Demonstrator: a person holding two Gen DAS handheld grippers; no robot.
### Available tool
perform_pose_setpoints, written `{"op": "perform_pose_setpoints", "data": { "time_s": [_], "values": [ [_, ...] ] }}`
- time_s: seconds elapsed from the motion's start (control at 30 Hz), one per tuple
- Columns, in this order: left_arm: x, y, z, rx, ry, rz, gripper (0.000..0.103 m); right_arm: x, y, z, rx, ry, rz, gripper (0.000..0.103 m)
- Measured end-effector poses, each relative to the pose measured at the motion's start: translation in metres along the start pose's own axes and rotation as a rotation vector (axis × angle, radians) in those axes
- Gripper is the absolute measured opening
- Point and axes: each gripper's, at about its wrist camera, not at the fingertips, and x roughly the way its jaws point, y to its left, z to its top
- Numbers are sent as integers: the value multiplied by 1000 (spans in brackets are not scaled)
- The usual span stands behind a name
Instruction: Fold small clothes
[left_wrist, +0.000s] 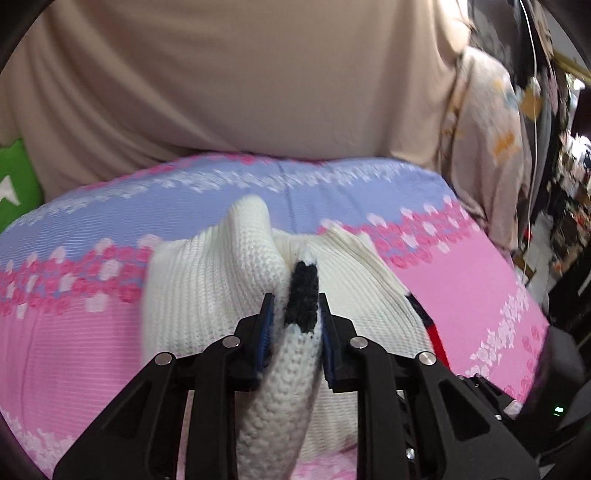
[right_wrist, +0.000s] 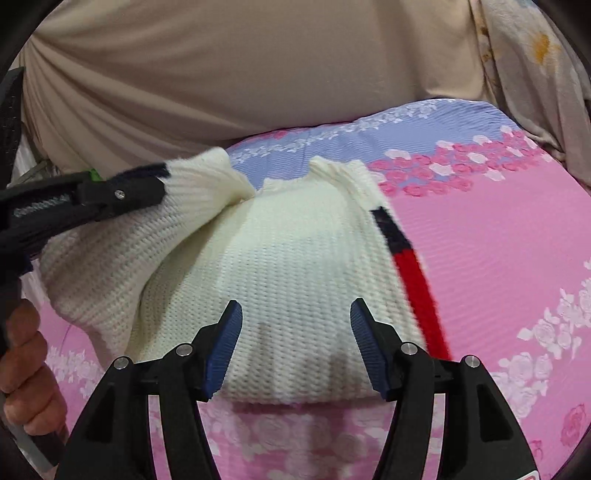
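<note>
A small white knit sweater (right_wrist: 295, 266) with a dark and red stripe (right_wrist: 413, 280) along its right edge lies on the pink and lilac flowered sheet (right_wrist: 498, 236). My left gripper (left_wrist: 295, 302) is shut on the sweater's sleeve (left_wrist: 280, 376), at its dark cuff (left_wrist: 303, 295), and holds it lifted over the sweater body (left_wrist: 207, 295). In the right wrist view the left gripper (right_wrist: 159, 184) comes in from the left with the sleeve (right_wrist: 192, 184) in it. My right gripper (right_wrist: 295, 314) is open and empty just above the sweater's near hem.
A beige draped cloth (left_wrist: 240, 74) rises behind the bed. A patterned cloth (left_wrist: 487, 140) hangs at the right, with dark clutter (left_wrist: 569, 184) beyond it. A green object (left_wrist: 16, 177) sits at the far left. A hand (right_wrist: 26, 369) holds the left gripper's handle.
</note>
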Motion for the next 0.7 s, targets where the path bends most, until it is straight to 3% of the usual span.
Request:
{"op": "perform_pose_setpoints", "data": {
  "time_s": [0.1,0.13,0.23,0.33,0.37,0.4,0.43,0.47,0.5,0.63,0.7],
  "values": [
    [33,-31,-10,51,65,10,19,-10,-23,-2,24,-12,-29,60],
    [46,-39,-15,61,95,7,12,-13,-30,-4,34,-15,-38,60],
    [70,-51,-29,64,179,-26,6,-17,-46,-6,55,-14,-47,60],
    [44,-53,-31,90,108,-11,9,-22,-54,0,63,-21,-28,60],
    [26,-49,-30,91,76,-22,12,-25,-55,4,63,-28,-12,61],
    [10,-44,-30,88,48,-33,29,-28,-55,10,61,-36,7,63],
    [-11,-36,-31,78,8,-46,55,-30,-53,17,59,-44,36,65],
    [-30,-27,-33,68,-33,-46,65,-31,-51,26,57,-46,71,69],
    [-43,-19,-34,62,-63,-33,70,-28,-49,33,57,-42,105,72],
    [-70,22,-46,23,-101,171,71,4,-27,59,59,58,260,76],
    [-70,45,-54,-38,-67,185,71,29,-11,63,48,123,299,76]
  ]
}}
